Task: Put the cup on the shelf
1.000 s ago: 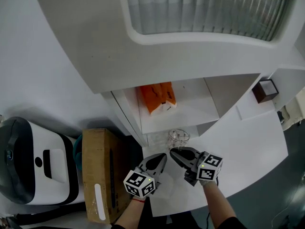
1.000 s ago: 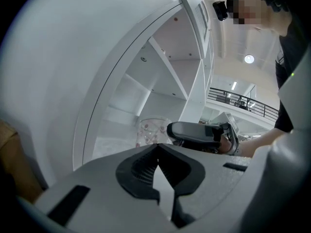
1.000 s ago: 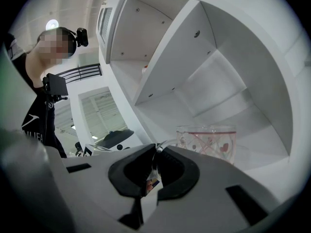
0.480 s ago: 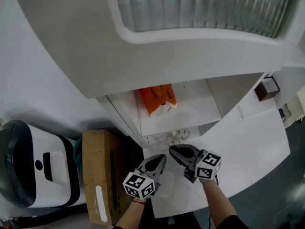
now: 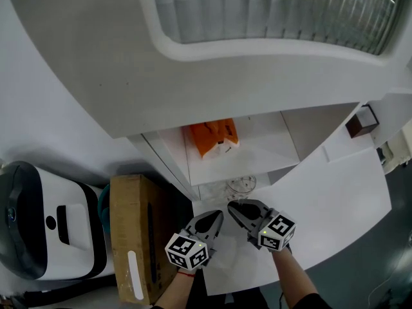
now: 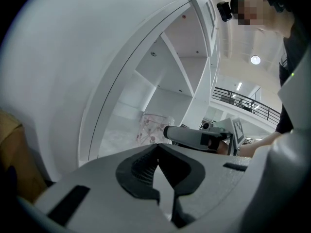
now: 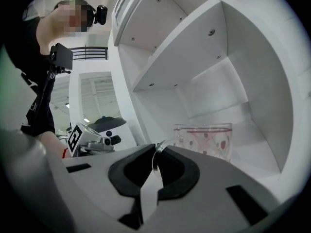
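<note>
A clear glass cup with a red pattern is inside the lower compartment of the white shelf unit. In the right gripper view the cup is just beyond the jaw tips, its base hidden. My right gripper is shut, with a thin clear curved piece, apparently the cup's handle, pinched at its tips. My left gripper is shut and holds nothing, just left of the right one. The left gripper view shows the cup at the tip of the right gripper's fingers.
An orange pack lies on the shelf above the cup. A brown cardboard box and a white and black machine stand to the left. A small dark box sits on the white counter at right.
The cup and both grippers hold nearly the same places. The right gripper has drawn slightly down and left in the view, and the head camera has shifted a little.
</note>
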### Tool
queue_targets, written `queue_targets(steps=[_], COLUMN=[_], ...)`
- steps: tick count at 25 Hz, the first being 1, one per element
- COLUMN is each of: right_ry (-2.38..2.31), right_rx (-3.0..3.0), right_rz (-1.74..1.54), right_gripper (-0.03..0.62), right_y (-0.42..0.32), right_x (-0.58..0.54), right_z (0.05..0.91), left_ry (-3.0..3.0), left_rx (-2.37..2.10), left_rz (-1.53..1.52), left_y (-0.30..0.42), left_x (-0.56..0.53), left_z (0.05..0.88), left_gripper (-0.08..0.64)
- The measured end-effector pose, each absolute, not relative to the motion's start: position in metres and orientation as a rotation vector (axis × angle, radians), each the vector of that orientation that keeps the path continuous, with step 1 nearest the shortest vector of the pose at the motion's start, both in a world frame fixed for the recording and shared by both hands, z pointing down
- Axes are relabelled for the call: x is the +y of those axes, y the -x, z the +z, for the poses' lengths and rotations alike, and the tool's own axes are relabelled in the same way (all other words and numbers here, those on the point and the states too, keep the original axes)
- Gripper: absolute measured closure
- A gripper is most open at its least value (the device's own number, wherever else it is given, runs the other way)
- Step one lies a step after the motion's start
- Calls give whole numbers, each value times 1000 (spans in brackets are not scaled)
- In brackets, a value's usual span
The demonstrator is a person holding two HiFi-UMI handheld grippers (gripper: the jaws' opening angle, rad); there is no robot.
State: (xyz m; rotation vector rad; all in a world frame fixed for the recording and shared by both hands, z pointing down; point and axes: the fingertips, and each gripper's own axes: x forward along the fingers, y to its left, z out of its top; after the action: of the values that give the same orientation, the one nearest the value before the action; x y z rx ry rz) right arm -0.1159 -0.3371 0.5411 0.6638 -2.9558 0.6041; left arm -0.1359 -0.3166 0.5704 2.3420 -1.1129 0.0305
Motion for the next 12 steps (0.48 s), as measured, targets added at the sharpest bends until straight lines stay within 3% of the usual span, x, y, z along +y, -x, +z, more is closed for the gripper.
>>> queue_targets(steps=[12], right_ry=[-665], right_rx=[-2876], right_rz=[491], right_gripper=[581], right_y=[117], right_x=[-341], right_z=[565], left_ry=[-2336], left_rx=[-1106], left_rz=[38], left_y=[133], left_x=[-325], left_z=[576], left_gripper=[552])
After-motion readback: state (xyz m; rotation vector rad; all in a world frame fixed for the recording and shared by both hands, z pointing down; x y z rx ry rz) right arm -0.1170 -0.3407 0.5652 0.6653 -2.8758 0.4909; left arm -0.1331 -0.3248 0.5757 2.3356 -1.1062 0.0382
